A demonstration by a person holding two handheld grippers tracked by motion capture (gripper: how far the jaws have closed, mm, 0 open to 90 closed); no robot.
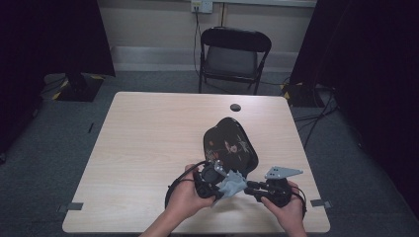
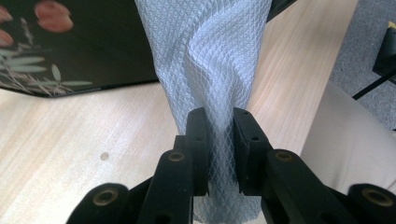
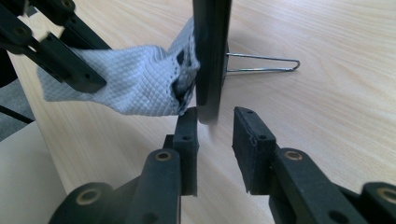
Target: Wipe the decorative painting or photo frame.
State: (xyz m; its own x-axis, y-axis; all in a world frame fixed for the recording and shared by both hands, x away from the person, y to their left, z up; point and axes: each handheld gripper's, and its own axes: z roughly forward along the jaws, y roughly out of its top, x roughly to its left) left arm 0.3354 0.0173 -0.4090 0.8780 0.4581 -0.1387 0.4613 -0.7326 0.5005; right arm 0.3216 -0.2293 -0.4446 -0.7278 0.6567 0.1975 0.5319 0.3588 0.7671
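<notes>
A black lacquer plate (image 1: 231, 144) with a painted flower pattern stands tilted up near the table's front right. In the right gripper view its thin edge (image 3: 212, 56) rises upright, and a wire stand (image 3: 261, 63) lies behind it. My left gripper (image 1: 222, 180) (image 2: 219, 116) is shut on a white textured cloth (image 2: 215, 56) (image 1: 233, 185), which hangs against the plate's (image 2: 84, 46) lower edge. My right gripper (image 1: 248, 186) (image 3: 217, 123) sits just below the plate's bottom edge. Its jaws stand apart and do not press on the plate. The cloth (image 3: 135, 86) bunches to the left of that edge.
The light wooden table (image 1: 148, 148) has a round black cable hole (image 1: 235, 107) near its far edge. A black folding chair (image 1: 232, 54) stands behind the table. Grey carpet surrounds the table, with cables on it at the right.
</notes>
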